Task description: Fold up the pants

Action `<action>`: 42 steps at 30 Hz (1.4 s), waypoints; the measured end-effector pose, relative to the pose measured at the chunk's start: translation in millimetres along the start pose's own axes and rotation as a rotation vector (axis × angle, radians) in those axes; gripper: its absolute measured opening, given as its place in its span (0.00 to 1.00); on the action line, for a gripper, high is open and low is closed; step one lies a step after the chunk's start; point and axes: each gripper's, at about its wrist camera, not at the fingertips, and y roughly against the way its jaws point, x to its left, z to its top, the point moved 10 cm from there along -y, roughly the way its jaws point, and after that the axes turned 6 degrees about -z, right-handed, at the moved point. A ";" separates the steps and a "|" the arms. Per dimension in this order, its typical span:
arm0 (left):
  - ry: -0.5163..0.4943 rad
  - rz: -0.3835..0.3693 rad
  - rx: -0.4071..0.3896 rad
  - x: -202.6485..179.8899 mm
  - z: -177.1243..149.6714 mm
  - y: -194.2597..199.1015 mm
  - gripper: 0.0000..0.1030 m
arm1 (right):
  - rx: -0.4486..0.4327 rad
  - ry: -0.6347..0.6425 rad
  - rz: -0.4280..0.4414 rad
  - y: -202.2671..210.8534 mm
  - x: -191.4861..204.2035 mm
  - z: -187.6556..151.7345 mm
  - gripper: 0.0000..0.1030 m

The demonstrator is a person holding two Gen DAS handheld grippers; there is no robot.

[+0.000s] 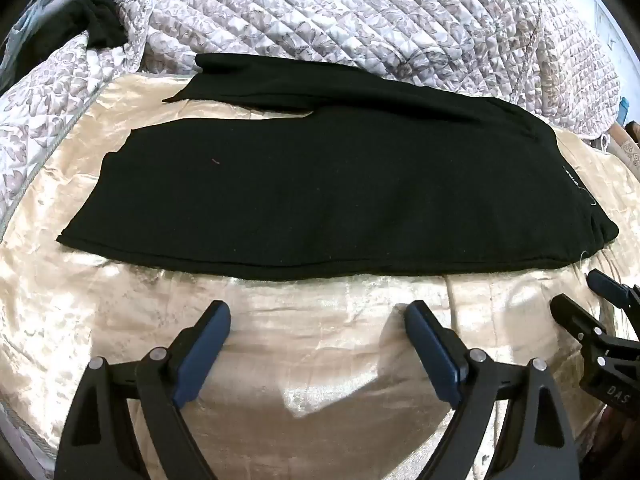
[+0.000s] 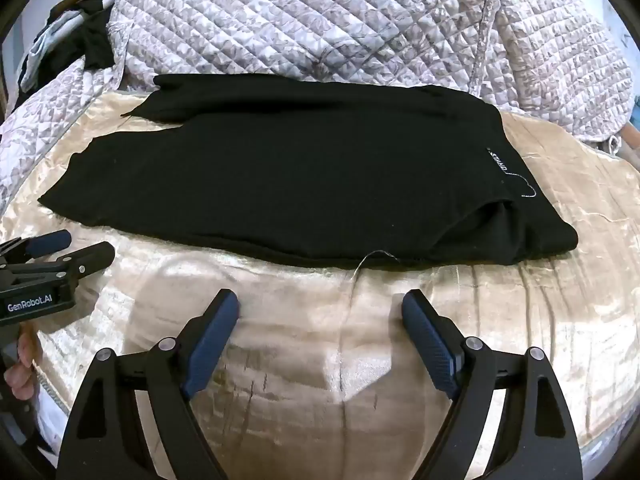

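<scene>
Fingers of both grippers stand spread wide with nothing between them: the left gripper [image 1: 316, 320] and the right gripper [image 2: 320, 312] hover over bare gold cloth [image 1: 312, 360] at the lower middle of their frames, each just short of the near hem of the pants [image 1: 320, 208]. Those pants lie dead ahead of both, flat on the bed, their long axis running left to right across the frame, waistband at the right and leg ends at the left, one leg lying partly behind the other. Neither gripper looks clearly nearer; the right one faces the waist end, the left one the leg end, so a fold along the length probably means each taking its own end. Black, matte knit, soft and limp, contrasts with the shiny crumpled satin beneath and the quilted floral cover [image 2: 320, 20] across the upper frame.
</scene>
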 end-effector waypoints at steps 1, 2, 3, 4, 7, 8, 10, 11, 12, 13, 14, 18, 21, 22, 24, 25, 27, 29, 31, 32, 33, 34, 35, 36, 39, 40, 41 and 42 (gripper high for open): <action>0.000 0.000 0.000 0.1 0.0 0.0 0.88 | -0.002 0.003 -0.005 -0.1 -0.2 0.1 0.82; -0.001 0.000 0.001 0.2 0.0 0.1 0.88 | -0.001 0.002 -0.004 -0.2 -0.1 0.0 0.82; -0.002 0.002 0.000 0.1 0.0 0.0 0.88 | 0.000 0.003 -0.003 -0.2 0.0 0.0 0.82; -0.003 0.002 0.000 0.1 -0.1 0.0 0.88 | -0.001 0.002 -0.003 -0.2 0.0 0.1 0.82; -0.005 0.001 0.001 0.1 0.0 -0.1 0.88 | 0.000 0.000 -0.002 -0.3 0.0 0.2 0.82; -0.004 0.000 0.002 0.4 0.0 -0.2 0.88 | 0.000 0.000 -0.002 -0.4 0.0 0.3 0.82; -0.004 -0.001 0.004 0.6 0.0 -0.3 0.88 | -0.001 0.001 -0.002 -0.4 0.1 0.4 0.82; -0.008 0.003 0.002 -0.1 -1.2 1.3 0.88 | -0.001 0.002 -0.002 -0.4 0.1 0.4 0.82; -0.009 0.003 0.002 -0.8 -0.7 0.7 0.88 | -0.001 0.002 -0.001 -0.4 0.0 0.5 0.82; -0.009 0.003 0.002 -1.8 0.1 -0.2 0.88 | -0.001 0.002 -0.002 -0.3 0.0 0.6 0.82; -0.010 0.003 0.002 -2.5 -2.0 -0.1 0.88 | -0.001 0.003 -0.002 -0.3 0.0 0.6 0.82; -0.012 0.003 0.002 -4.1 -5.7 1.2 0.88 | -0.002 0.003 -0.002 -0.1 -0.4 0.6 0.82; -0.011 0.003 0.002 -3.9 -5.3 0.7 0.88 | -0.001 0.005 -0.001 -1.3 -1.4 0.6 0.82; -0.011 0.003 0.002 -4.7 -6.6 0.9 0.88 | -0.001 0.005 0.000 -0.1 0.1 1.2 0.82; -0.011 0.003 0.003 -4.0 -5.0 0.6 0.88 | -0.002 0.005 -0.001 0.0 0.1 1.2 0.82; -0.011 0.004 0.004 -4.6 -5.7 0.7 0.88 | -0.002 0.006 -0.001 -0.3 -0.3 1.2 0.82; -0.011 0.003 0.004 -3.7 -5.0 0.5 0.88 | -0.002 0.006 -0.001 -0.5 -0.5 1.0 0.82; -0.011 0.003 0.004 -3.7 -5.0 0.4 0.89 | -0.002 0.006 -0.001 -0.5 -0.8 0.9 0.82; -0.011 0.003 0.005 -4.3 -5.7 0.4 0.89 | -0.002 0.005 -0.002 -0.8 -0.9 0.8 0.82; -0.010 0.003 0.006 -4.2 -5.6 0.4 0.89 | -0.002 0.005 -0.002 -0.6 -0.8 0.9 0.82; -0.011 0.002 0.006 -3.6 -4.7 0.3 0.89 | -0.002 0.005 -0.001 -0.7 -0.9 0.8 0.82; -0.011 0.002 0.006 -3.5 -4.5 0.3 0.89 | -0.002 0.005 -0.001 -0.7 -0.9 0.9 0.82; -0.010 0.002 0.006 -3.7 -4.7 0.2 0.89 | -0.002 0.005 -0.001 -0.6 -0.8 1.0 0.82; -0.009 0.002 0.006 -3.9 -4.9 0.3 0.89 | -0.002 0.005 -0.001 -0.6 -0.7 1.0 0.82; -0.011 0.003 0.006 -3.9 -5.1 0.4 0.89 | -0.002 0.006 -0.002 -0.6 -0.6 0.9 0.82; -0.011 0.003 0.006 -4.1 -5.2 0.4 0.89 | -0.002 0.006 -0.002 -0.8 -1.0 0.9 0.82; -0.011 0.002 0.007 -3.6 -4.4 0.2 0.89 | -0.001 0.005 -0.001 -0.5 -0.9 1.1 0.82; -0.011 0.002 0.007 -3.7 -4.5 0.3 0.89 | -0.001 0.004 -0.001 -0.4 -0.9 1.2 0.82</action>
